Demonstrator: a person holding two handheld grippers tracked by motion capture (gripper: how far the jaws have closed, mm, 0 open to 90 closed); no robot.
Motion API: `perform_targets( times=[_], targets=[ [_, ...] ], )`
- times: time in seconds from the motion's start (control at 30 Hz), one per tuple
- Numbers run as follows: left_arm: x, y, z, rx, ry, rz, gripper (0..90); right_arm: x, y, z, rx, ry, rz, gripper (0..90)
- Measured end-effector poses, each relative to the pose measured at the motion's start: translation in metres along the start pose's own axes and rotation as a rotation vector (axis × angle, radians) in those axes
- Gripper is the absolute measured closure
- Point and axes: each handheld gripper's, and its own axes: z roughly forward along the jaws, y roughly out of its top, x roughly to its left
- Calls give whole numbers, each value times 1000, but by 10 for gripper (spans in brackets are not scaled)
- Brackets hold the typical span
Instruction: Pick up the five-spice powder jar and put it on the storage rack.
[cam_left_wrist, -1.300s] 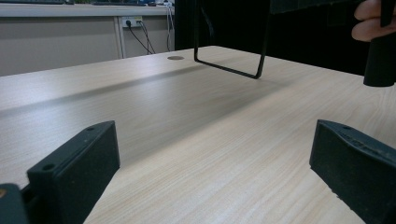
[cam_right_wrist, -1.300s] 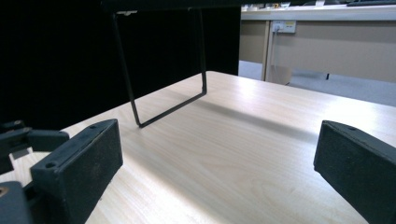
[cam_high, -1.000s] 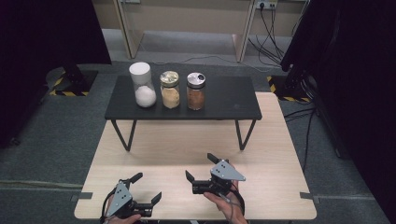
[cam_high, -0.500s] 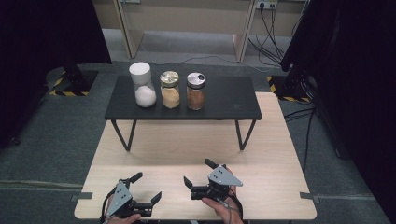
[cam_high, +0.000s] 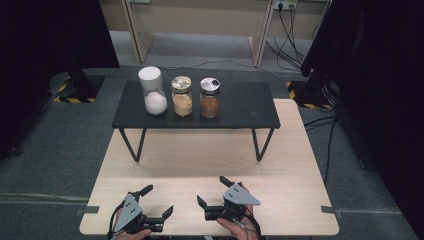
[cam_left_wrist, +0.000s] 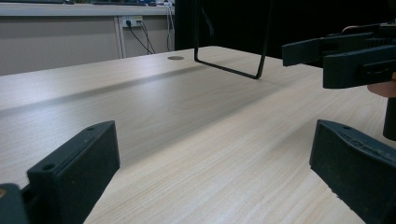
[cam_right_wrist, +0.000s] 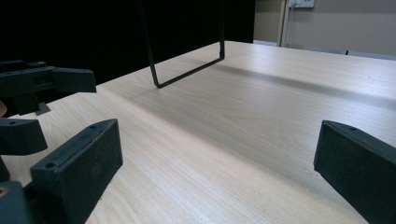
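Quiet start here: both grippers are down at the near edge of the wooden table (cam_high: 200, 155), and the only thing that has changed over the last second is small. The right gripper (cam_high: 211, 190) has slid a touch toward the person and toward its partner, while the left gripper (cam_high: 158, 200) sits just where it was. Jaws on both are spread wide with nothing between them, and each gripper's own view confirms it, with bare wood grain running between the two black pads. In the left gripper view you can even see the right gripper's jaws hanging just above the tabletop off to the side, so the two tools are near each other but not touching. The things to go for are well apart from all this, up on the black stand (cam_high: 250, 107) at the far half of the table, where three jars stand upright in a row: the white-capped jar (cam_high: 152, 92) with white contents on the left, the yellow-filled jar (cam_high: 182, 96) just beside it, and the brown-filled jar (cam_high: 209, 97) next along. None of them has shifted at all. My read is that this little shuffle is a settling-in, not a reach, so the work has yet to begin. Either hand will have to lift clear of the table and travel forward over the stand's edge before a jar can be taken, and the right gripper looks the better placed for the brown-filled jar.
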Motion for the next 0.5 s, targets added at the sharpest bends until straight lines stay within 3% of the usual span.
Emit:
perform_targets(
  times=[0.5],
  targets=[
    [0,1,-1,-6,1,-1,10,-1,-6,-11,-2,-14,10,15]
  ],
)
